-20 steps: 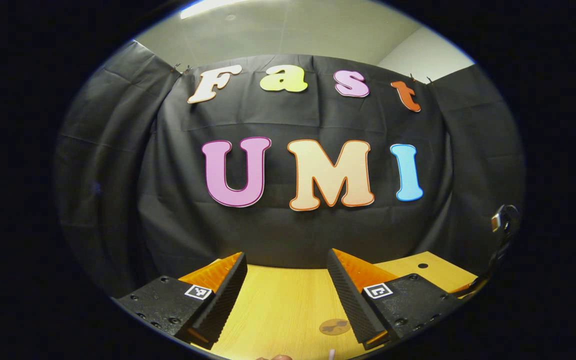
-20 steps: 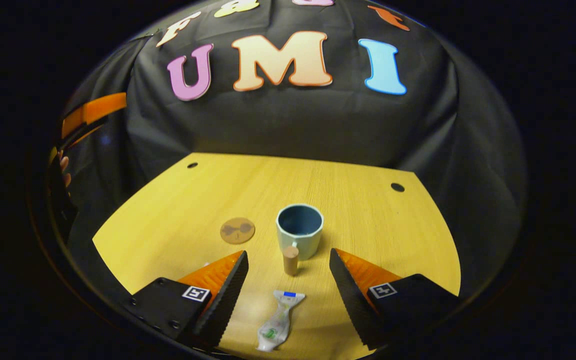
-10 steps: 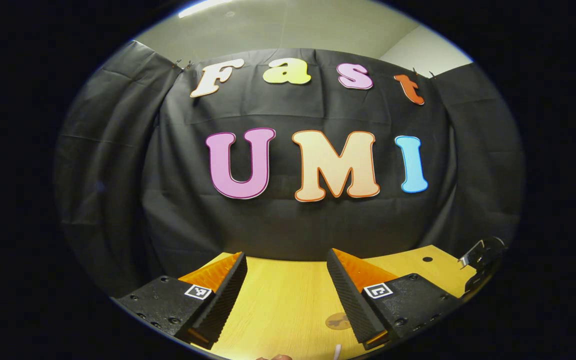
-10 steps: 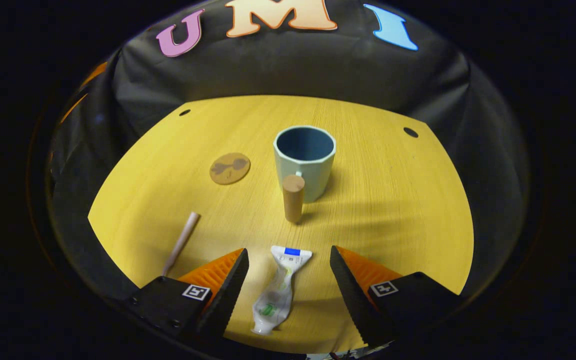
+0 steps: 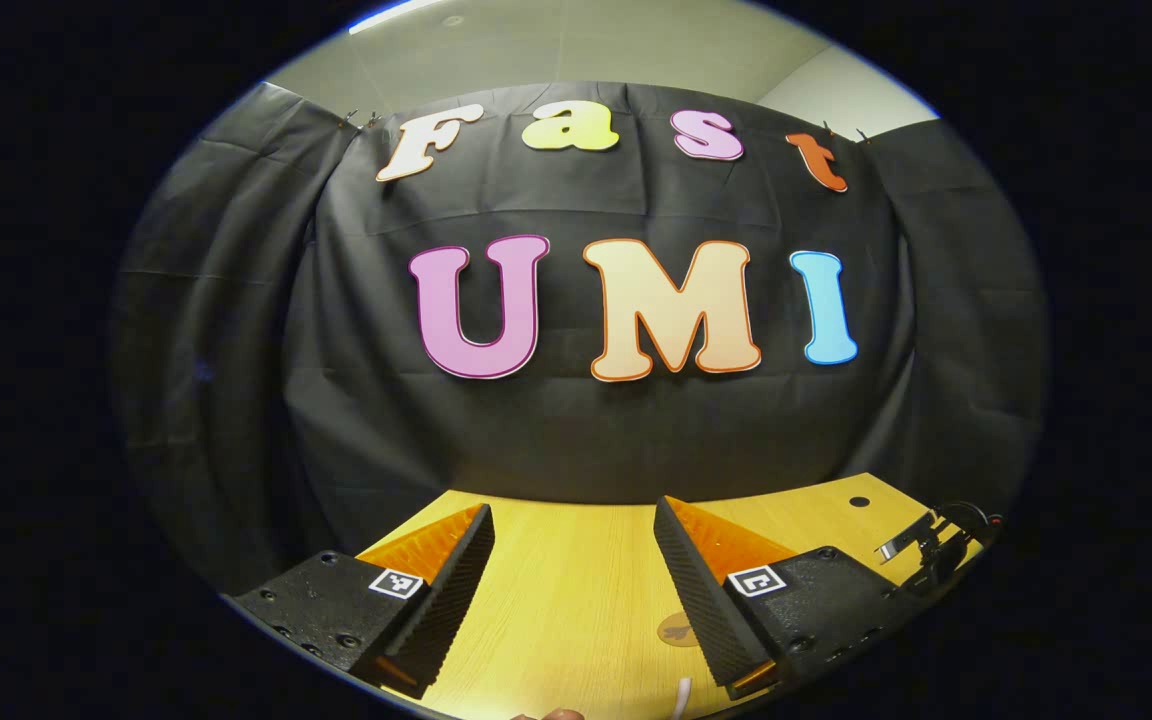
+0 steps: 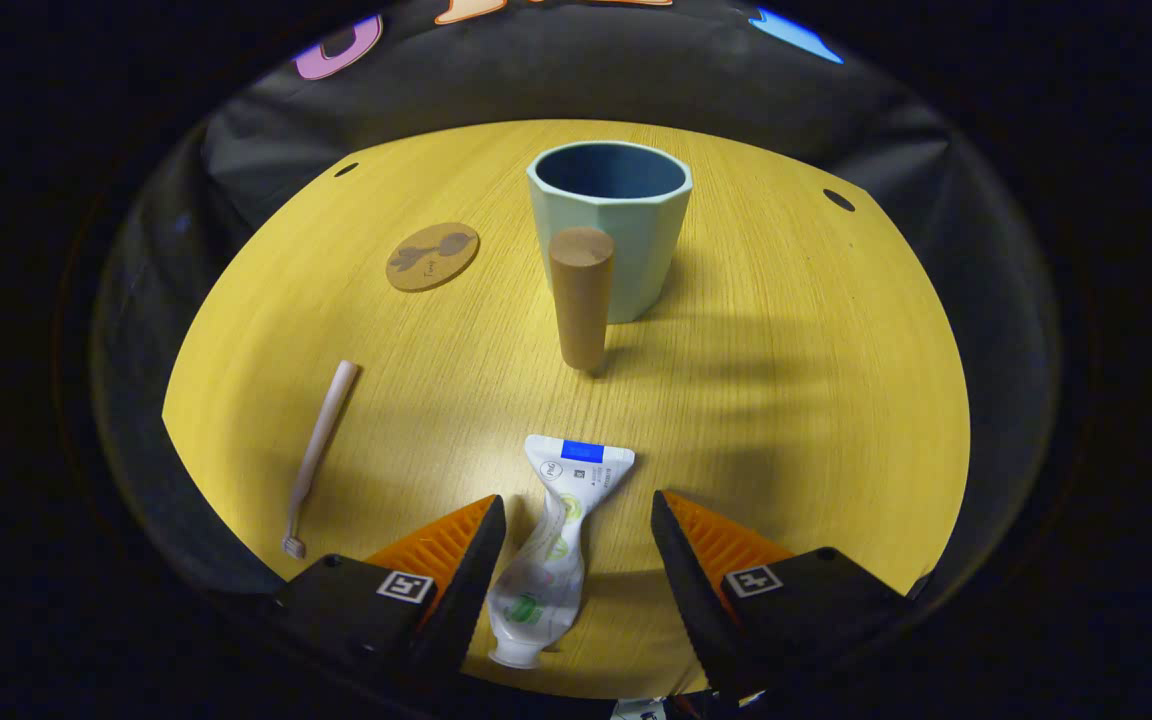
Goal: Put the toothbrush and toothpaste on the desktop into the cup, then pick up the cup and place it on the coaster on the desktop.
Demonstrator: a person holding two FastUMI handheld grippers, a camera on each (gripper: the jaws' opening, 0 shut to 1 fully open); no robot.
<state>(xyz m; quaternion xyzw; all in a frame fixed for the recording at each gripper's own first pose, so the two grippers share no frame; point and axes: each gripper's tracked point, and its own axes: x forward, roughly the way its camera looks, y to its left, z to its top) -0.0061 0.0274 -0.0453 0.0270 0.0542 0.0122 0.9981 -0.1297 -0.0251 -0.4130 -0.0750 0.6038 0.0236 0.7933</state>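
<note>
1. Hovering above the yellow wooden desktop (image 6: 786, 400), the right gripper (image 6: 571, 545) has its jaws spread wide, straddling the crumpled white toothpaste tube (image 6: 548, 555) without touching it.
2. The pale pink toothbrush (image 6: 319, 450) lies flat to the left of the tube, well apart from it.
3. The light green faceted cup (image 6: 611, 225) with a brown wooden peg handle stands upright farther back, empty.
4. The round brown coaster (image 6: 432, 256) lies left of the cup.
5. The left gripper (image 5: 573, 590) hangs with jaws spread, holding nothing, with the coaster (image 5: 678, 630) partly visible beside its right finger.
</note>
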